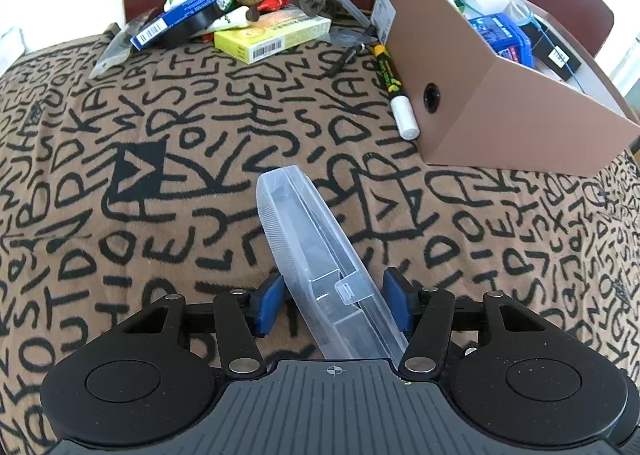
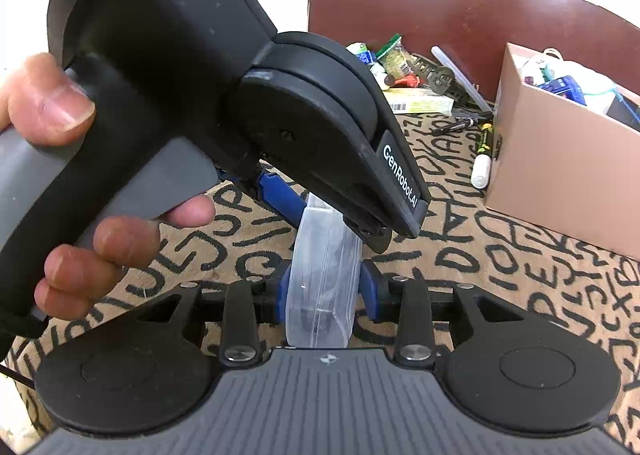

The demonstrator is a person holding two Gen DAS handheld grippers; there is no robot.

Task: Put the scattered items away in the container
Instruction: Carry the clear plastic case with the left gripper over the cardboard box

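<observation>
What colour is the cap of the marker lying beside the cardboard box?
White; the marker has a black body with green print. It shows best in the left wrist view.

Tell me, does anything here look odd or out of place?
Yes: both grippers, left and right, clamp the same clear plastic case at once, held tilted above the blanket. A marker also lies against the outside of the cardboard box, not in it.

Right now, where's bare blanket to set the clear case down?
Free: the wide stretch of lettered blanket left of the clear plastic case, between the pile and the grippers. Narrower strip between the case and the cardboard box. Crowded: the far pile around the yellow box, and the white-capped marker against the cardboard box.
</observation>
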